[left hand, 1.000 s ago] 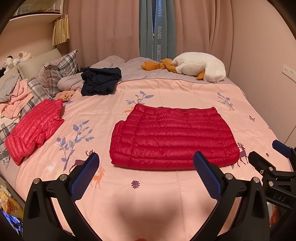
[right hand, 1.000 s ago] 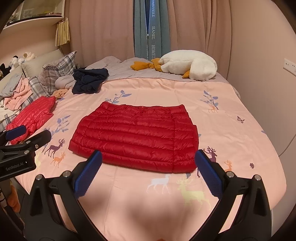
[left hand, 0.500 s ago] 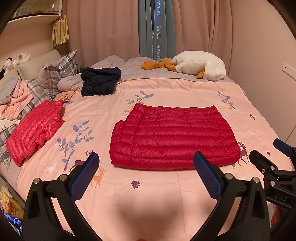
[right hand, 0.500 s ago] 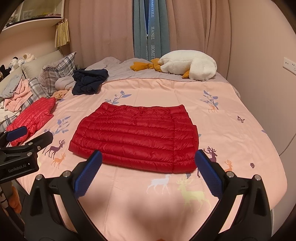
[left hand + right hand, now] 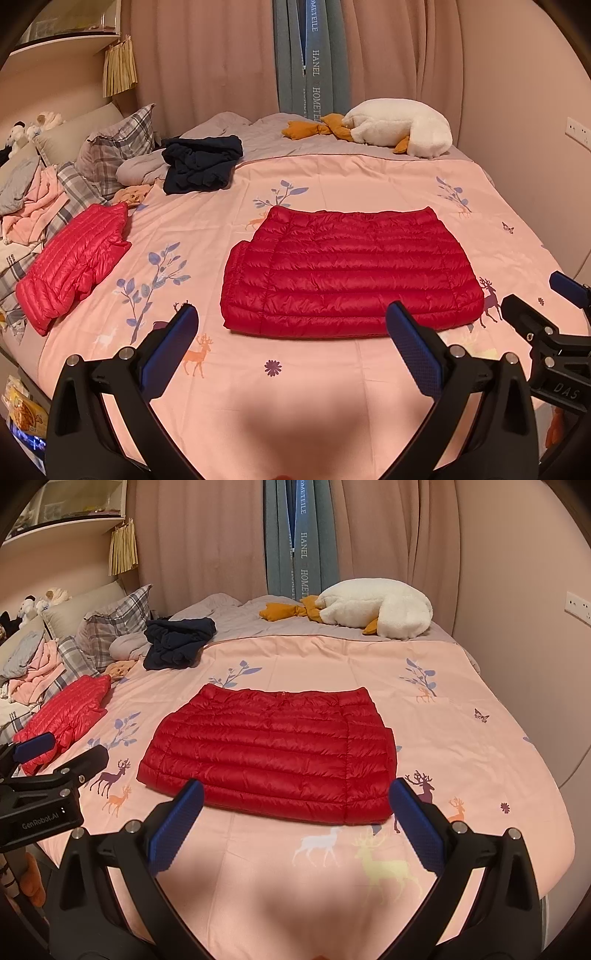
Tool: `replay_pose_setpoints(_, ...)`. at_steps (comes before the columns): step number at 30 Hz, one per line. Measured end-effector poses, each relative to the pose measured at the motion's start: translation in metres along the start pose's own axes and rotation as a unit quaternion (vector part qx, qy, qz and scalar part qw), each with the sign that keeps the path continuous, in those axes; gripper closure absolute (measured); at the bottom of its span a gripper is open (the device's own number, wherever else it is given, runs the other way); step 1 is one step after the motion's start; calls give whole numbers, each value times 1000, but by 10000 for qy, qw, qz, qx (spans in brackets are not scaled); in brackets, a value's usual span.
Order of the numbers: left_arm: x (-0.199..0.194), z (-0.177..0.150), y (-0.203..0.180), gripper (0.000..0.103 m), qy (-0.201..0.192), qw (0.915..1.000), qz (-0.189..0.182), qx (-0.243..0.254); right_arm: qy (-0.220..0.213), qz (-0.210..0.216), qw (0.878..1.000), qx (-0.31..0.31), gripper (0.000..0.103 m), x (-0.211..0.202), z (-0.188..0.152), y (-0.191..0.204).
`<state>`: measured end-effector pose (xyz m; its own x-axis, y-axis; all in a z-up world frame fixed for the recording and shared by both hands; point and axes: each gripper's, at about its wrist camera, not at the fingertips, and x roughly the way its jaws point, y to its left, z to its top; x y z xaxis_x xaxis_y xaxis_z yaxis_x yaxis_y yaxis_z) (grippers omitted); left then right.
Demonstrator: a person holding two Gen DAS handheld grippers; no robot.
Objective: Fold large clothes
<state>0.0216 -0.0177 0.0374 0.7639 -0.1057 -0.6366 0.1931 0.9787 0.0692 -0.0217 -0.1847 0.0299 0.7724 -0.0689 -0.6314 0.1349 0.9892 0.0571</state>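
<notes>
Lying flat mid-bed, the red jacket [image 5: 347, 273] is already a squared slab, sleeves seemingly tucked under so the quilted back faces up; it probably awaits one last fold or a move. The left gripper [image 5: 291, 343] hangs off its near edge, jaws spread wide and empty, and the right gripper [image 5: 295, 819] matches it, likewise parted. A pink jacket [image 5: 74, 258] sits at nine o'clock, apparently set aside as done. Dark clothes [image 5: 201, 162] at eleven o'clock look unsorted, near the pillows [image 5: 118, 147].

Far beyond the fingers, curtain strip [image 5: 315, 79] reads "HANEL HOMETEILE"; right gripper [image 5: 565, 384] "DAS", left gripper [image 5: 40, 821] "GenRobot.AI"
</notes>
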Motion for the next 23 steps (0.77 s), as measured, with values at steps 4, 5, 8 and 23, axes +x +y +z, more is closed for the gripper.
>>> replay_pose_setpoints(4,0,-1,0,1,0,10000,0,26,-1,-3,10000,11,2,0,0,0)
replay_pose_setpoints(5,0,-1,-1,1,2,10000,-7,28,0,-3,10000,17,2,0,0,0)
replay_pose_setpoints(8,0,-1,-2,1,-11,10000,-27,36,-3,2,10000,18,2,0,0,-1)
replay_pose_setpoints(23,2,2,-1,1,52,10000,-53,-44,-10,31,10000,26,2,0,1,-1)
